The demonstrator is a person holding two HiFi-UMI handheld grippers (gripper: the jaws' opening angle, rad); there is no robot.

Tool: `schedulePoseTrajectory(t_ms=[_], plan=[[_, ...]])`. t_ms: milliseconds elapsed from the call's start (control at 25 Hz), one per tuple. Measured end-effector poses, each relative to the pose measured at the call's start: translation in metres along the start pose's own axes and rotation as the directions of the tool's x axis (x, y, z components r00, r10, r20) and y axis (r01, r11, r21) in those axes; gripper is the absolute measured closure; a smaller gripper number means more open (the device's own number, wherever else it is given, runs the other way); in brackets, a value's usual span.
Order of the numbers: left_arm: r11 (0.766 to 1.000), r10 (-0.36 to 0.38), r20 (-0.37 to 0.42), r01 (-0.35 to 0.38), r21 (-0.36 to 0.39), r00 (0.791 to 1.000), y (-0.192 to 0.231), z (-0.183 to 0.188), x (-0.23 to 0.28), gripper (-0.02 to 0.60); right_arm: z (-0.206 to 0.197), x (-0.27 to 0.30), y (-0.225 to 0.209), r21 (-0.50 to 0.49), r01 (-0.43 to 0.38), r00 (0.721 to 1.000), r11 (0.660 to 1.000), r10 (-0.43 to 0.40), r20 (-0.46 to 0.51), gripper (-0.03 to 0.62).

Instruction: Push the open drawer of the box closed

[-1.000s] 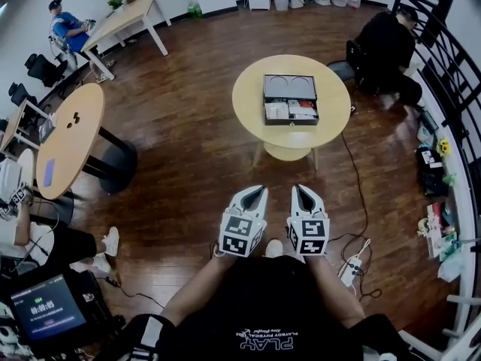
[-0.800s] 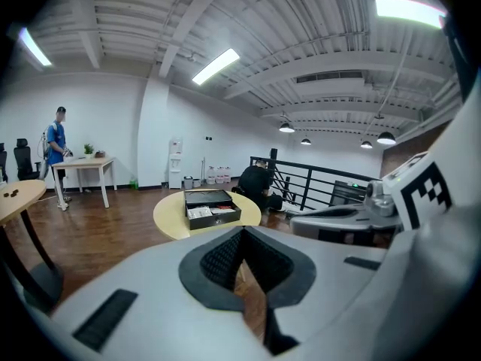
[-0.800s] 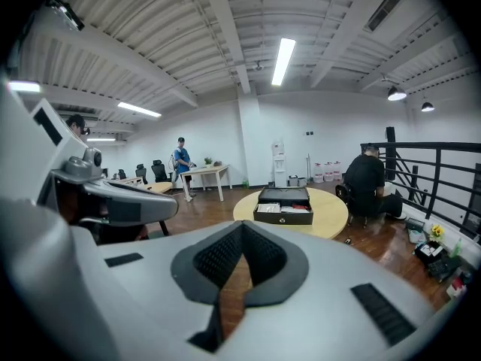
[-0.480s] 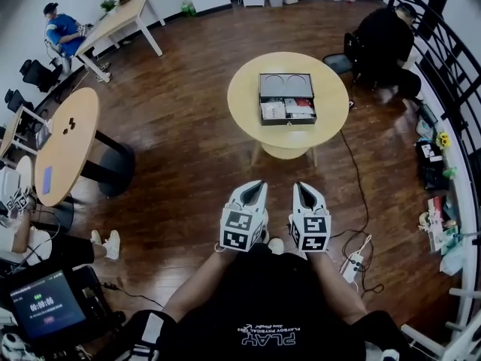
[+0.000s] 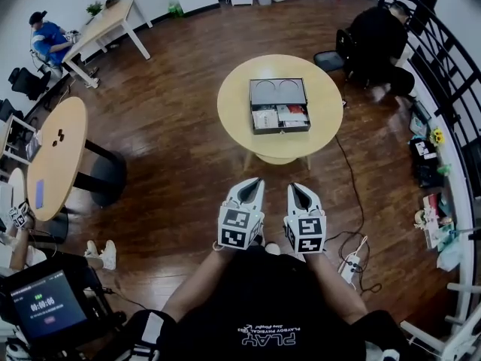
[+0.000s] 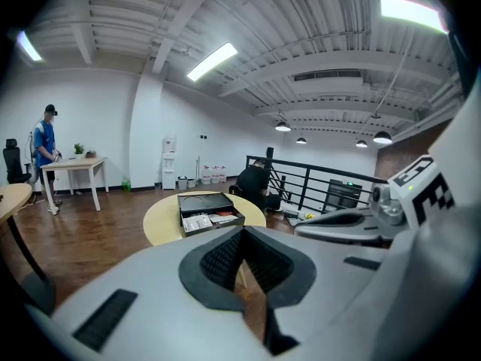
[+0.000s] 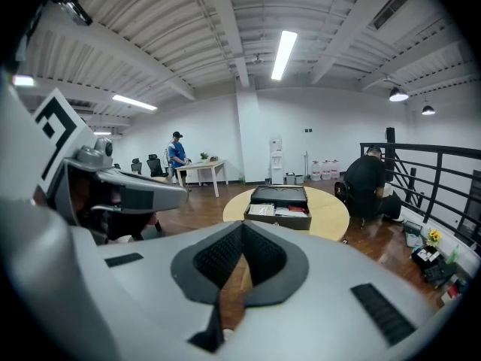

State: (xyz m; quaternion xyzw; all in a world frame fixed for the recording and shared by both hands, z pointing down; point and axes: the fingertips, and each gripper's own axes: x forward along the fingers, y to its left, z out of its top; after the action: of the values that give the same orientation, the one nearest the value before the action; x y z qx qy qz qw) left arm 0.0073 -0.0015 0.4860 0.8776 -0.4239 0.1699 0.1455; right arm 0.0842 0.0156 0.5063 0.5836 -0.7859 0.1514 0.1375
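Observation:
A black box [image 5: 277,93] stands on a round yellow table [image 5: 229,110] well ahead of me. Its drawer [image 5: 279,119] is pulled out toward me, with papers and small items inside. My left gripper [image 5: 255,182] and right gripper [image 5: 294,189] hang side by side close to my body, over the wooden floor and far short of the table. Both are shut with nothing between the jaws. The left gripper view shows the box [image 6: 207,211] beyond the left gripper [image 6: 242,230]. The right gripper view shows the box [image 7: 279,204] beyond the right gripper [image 7: 243,230].
A second round table [image 5: 62,150] stands to the left and a long table [image 5: 105,22] at the far left. A person in black [image 5: 379,37] crouches beyond the box's table, beside a black railing [image 5: 443,59]. A power strip [image 5: 349,266] and cables lie on the floor to my right.
The table with the box has drawn slightly nearer and shifted left in the head view. Both grippers stay shut in front of my body.

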Motion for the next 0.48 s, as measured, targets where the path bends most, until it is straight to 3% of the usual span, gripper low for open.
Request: schedulePoseTrajectory(t_ms=[480], plan=[[1.000,0.007,-0.025,-0.008,-0.024,1.000,0.063,0.021,0.061,0.584,0.018,0.080,-0.041,0.034,0.058,0.998,0.998,-0.056,-0.040,0.589]])
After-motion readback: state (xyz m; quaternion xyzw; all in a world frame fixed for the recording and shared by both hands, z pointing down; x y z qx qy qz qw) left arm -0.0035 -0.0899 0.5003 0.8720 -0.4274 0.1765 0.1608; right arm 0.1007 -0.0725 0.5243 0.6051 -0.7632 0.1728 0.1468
